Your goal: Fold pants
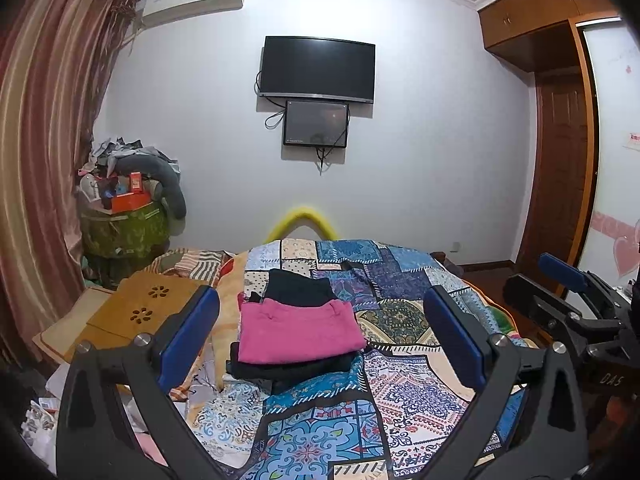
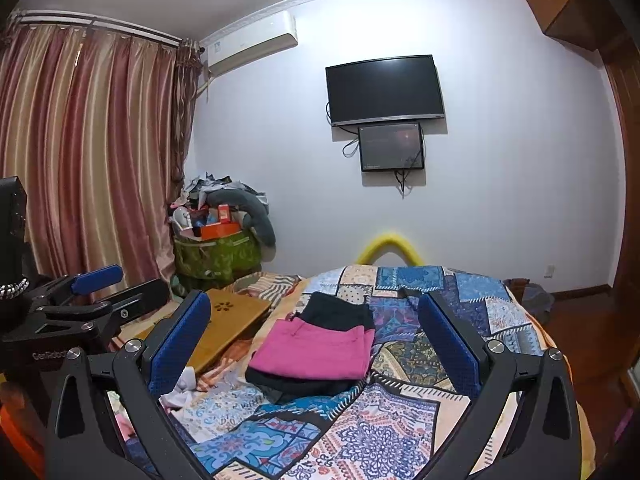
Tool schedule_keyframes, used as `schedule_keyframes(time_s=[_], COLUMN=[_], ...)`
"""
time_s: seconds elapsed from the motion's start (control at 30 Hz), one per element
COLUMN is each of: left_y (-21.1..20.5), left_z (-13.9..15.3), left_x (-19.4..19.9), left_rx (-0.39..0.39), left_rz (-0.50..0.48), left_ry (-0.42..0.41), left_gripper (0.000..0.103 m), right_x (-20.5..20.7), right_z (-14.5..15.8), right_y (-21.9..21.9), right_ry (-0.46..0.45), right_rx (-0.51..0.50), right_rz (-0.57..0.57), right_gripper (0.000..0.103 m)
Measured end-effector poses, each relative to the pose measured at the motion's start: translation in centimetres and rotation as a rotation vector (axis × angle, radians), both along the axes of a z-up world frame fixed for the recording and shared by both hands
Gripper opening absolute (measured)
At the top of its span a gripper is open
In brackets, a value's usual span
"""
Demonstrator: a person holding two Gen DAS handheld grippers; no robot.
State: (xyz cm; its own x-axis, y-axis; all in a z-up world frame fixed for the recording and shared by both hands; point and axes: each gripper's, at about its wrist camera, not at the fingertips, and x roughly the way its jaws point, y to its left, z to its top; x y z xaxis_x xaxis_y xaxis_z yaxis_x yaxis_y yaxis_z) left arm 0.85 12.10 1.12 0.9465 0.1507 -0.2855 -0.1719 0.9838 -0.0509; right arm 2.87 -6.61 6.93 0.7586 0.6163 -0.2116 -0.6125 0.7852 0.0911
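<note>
Your left gripper [image 1: 320, 332] hangs above the bed with its blue-padded jaws spread wide and nothing between them. Your right gripper [image 2: 316, 344] does the same, jaws wide apart and empty, just beside the left one; each shows at the edge of the other's view.

Ahead of both, on the patchwork quilt [image 1: 404, 280], lies the stack of folded pants: the pink pants [image 1: 298, 330] sit flat on top of a folded black pair [image 1: 288, 368], and another black piece [image 1: 300, 286] lies just behind, touching the pink one.

To the left of the stack rests a wooden lap desk [image 1: 132, 308] with flower-shaped cutouts. Beyond it, in the corner by the striped curtain [image 1: 44, 152], a green bag [image 1: 124, 232] is filled past its brim: an orange box [image 1: 130, 200], a grey cushion [image 1: 160, 176] draped over the rim, and loose clothes heaped on top.
</note>
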Motion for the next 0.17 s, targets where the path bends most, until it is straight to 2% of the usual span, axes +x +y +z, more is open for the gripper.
schedule_keyframes(time_s=[0.17], left_y=[-0.04], left_z=[-0.49], left_x=[0.65], left_rx=[-0.001], left_rz=[-0.004], left_ry=[0.017], left_gripper=[0.103], right_x=[0.37], right_z=[-0.3], right_y=[0.11], right_ry=[0.009], right_rx=[-0.007], right_rz=[-0.001], right_gripper=[0.103])
